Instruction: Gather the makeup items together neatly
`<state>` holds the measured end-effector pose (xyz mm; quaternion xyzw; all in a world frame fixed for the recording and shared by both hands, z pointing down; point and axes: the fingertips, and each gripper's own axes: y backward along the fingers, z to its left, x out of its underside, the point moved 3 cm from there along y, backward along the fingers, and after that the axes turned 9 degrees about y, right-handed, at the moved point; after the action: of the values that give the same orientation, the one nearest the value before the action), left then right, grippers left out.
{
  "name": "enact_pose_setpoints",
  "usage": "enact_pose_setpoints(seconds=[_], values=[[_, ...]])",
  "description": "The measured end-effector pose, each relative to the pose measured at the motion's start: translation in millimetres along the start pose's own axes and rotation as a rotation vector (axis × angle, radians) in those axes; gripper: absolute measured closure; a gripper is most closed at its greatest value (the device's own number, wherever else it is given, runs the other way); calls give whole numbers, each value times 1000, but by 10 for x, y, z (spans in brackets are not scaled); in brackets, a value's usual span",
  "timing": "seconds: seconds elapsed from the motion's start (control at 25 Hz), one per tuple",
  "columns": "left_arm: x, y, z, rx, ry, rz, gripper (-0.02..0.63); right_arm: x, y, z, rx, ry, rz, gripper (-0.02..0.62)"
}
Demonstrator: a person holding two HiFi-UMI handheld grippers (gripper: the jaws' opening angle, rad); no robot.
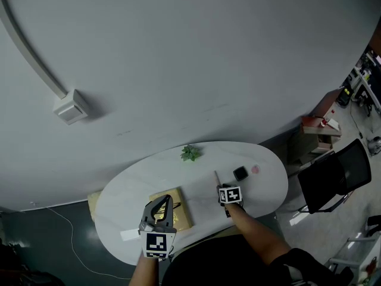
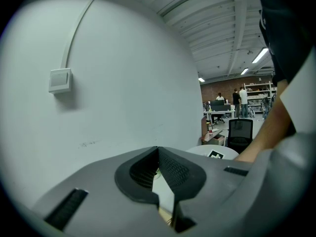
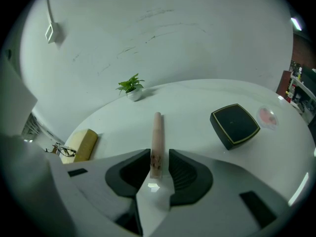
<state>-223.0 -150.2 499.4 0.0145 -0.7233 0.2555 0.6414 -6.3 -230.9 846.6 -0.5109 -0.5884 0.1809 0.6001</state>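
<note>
Two grippers hover over the white table (image 3: 197,98). The right gripper (image 3: 159,156) has its jaws apart, and a slim pink tube (image 3: 157,132) lies unclamped on the table between them. A black compact (image 3: 235,125) sits nearby, with a pink round pad (image 3: 268,116) just beyond it. The left gripper (image 2: 158,149) has its jaws closed on nothing, above a yellow box (image 1: 183,213).

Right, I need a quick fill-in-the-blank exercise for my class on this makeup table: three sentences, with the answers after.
The slim tube lying between the jaws of the right tongs is ____ in colour. The square compact is ____ in colour. In the right gripper view, the compact lies to the ____ of the tube.
Missing words: pink; black; right.
</note>
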Motion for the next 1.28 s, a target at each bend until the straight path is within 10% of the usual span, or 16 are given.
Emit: enact_pose_setpoints(seconds=[1.28], values=[[-143, 75, -4, -86, 28, -59, 584, -391, 337, -121, 14, 168, -76, 454]])
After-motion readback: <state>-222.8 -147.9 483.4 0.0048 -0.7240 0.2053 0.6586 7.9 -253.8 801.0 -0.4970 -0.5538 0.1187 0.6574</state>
